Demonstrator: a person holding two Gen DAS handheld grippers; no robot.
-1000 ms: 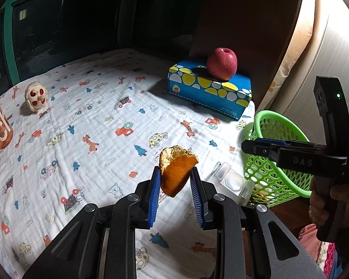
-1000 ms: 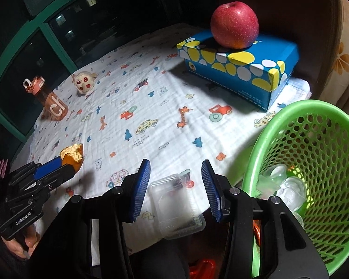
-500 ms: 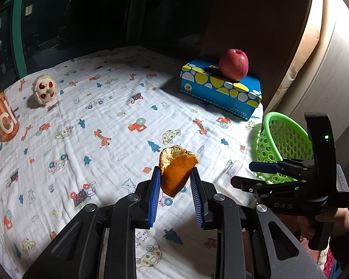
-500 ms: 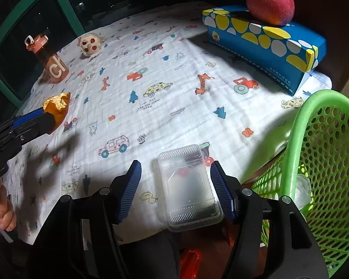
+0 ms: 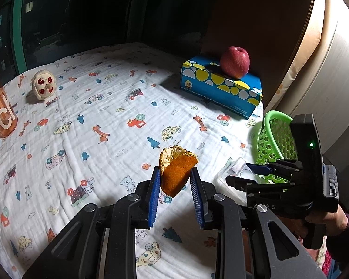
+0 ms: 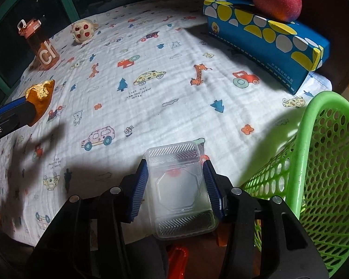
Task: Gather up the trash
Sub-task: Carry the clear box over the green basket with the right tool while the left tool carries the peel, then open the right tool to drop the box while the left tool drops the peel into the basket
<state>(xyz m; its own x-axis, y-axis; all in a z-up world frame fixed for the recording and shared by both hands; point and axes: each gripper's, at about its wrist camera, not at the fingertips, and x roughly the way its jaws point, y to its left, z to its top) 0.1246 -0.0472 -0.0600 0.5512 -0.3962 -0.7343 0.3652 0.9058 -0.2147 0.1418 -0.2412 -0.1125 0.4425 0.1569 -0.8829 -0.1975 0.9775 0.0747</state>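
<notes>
My left gripper (image 5: pixel 175 174) is shut on an orange peel (image 5: pixel 176 171) and holds it above the patterned cloth; the peel also shows in the right wrist view (image 6: pixel 40 97). My right gripper (image 6: pixel 174 174) is open, its blue pads on either side of a clear plastic container (image 6: pixel 180 188) that lies at the cloth's near edge. The pads stand close to the container's sides; contact is unclear. The container shows partly in the left wrist view (image 5: pixel 232 174). A green mesh basket (image 6: pixel 325 162) stands just right of it, also in the left wrist view (image 5: pixel 274 144).
A blue tissue box (image 5: pixel 221 88) with a red apple (image 5: pixel 235 61) on it stands at the far right. A small round toy (image 5: pixel 43 86) and an orange bottle (image 5: pixel 1 114) stand at the far left. A window runs behind; a wall is on the right.
My right gripper has moved down and forward until its pads flank the clear container. My left gripper has drawn back a little, still holding the peel.
</notes>
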